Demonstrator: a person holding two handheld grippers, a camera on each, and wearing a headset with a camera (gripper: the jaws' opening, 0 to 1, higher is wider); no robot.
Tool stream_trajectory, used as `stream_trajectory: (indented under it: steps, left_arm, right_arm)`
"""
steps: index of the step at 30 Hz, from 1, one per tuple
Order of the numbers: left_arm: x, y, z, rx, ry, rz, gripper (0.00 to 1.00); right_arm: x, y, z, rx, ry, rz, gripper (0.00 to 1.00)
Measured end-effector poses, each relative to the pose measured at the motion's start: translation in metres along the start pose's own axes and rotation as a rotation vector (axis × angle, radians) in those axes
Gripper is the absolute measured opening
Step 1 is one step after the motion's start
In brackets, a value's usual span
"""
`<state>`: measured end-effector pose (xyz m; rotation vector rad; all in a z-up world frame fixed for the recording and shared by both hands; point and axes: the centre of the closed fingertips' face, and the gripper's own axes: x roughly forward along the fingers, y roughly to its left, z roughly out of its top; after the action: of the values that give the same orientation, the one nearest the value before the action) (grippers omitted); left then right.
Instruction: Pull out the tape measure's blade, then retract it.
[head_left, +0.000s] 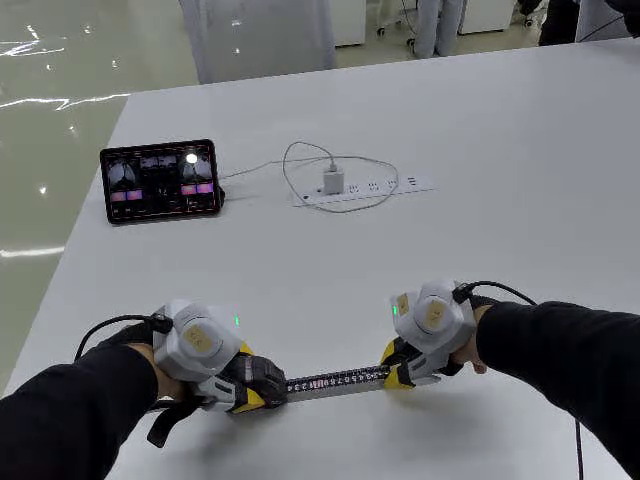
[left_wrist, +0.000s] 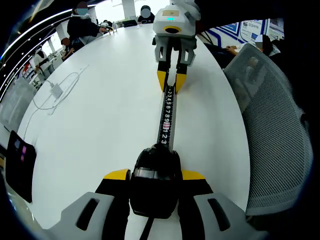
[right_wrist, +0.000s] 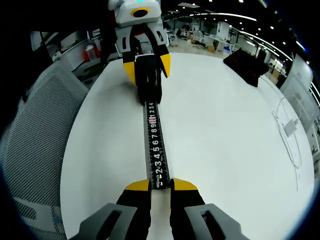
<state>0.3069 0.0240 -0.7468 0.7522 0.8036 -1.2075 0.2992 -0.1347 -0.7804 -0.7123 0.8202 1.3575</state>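
While the left gripper (left_wrist: 155, 174) clamps the black tape measure case (left_wrist: 156, 192) between its jaws, the right gripper (right_wrist: 160, 185) jaws close on the blade (right_wrist: 155, 150) tip. Between both jaw pairs, the extended blade runs straight over the table (head_left: 480, 150).

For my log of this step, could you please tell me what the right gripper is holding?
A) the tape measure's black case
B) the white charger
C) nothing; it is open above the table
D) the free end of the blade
D: in its own view the right gripper has its yellow-tipped jaws closed on the end of the blade, while the left gripper clamps the case.
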Motion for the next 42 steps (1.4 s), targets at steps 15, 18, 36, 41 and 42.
stream_trajectory:
  steps: [15, 18, 36, 41, 42]
  left_arm:
    - [0.0, -0.001, 0.0, 0.001, 0.0, 0.001, 0.31]
    - [0.0, -0.001, 0.0, 0.002, 0.0, 0.001, 0.31]
    - [0.0, 0.0, 0.0, 0.004, 0.001, -0.001, 0.31]
    - [0.0, 0.0, 0.0, 0.003, 0.001, -0.002, 0.31]
    - [0.0, 0.0, 0.0, 0.003, 0.001, -0.001, 0.31]
  right_arm:
    - [-0.004, -0.001, -0.008, 0.007, 0.004, -0.003, 0.1]
    - [-0.005, -0.001, -0.009, 0.004, 0.003, -0.003, 0.1]
    - [-0.011, -0.001, -0.017, 0.019, 0.002, -0.007, 0.1]
    - [-0.013, -0.001, -0.02, 0.019, 0.005, -0.006, 0.1]
    - [-0.014, -0.001, -0.02, 0.018, 0.005, -0.006, 0.1]
